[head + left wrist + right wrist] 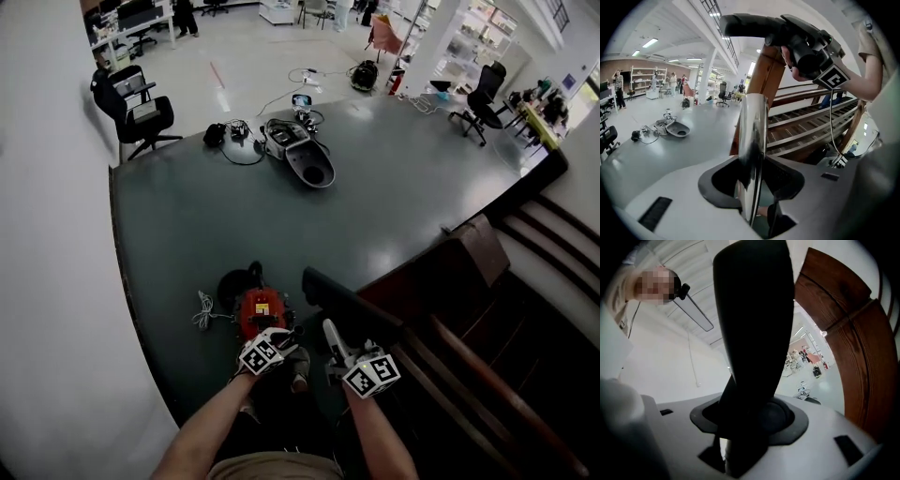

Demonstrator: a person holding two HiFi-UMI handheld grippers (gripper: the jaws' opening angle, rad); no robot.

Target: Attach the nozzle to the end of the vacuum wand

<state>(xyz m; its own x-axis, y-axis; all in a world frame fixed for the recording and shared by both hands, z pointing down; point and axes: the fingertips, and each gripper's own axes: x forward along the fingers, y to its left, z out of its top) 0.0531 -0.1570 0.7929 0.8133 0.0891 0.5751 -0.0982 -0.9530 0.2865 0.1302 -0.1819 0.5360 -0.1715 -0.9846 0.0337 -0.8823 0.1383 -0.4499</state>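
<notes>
Nozzle (pixel 754 333) sits pinched in my right gripper (pixel 336 342), wand (pixel 752 140) clamped in my left gripper (pixel 279 342). I hold one in each so their ends can line up.

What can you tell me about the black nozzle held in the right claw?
The nozzle is a long black piece, matte like plastic, slimmer where the right claw is shut on it and looking broader farther out. In the left gripper view it lies about level, sticking out sideways above the top of the shiny wand, with a gap between them, so not yet attached. Only the claw touches it.
</notes>
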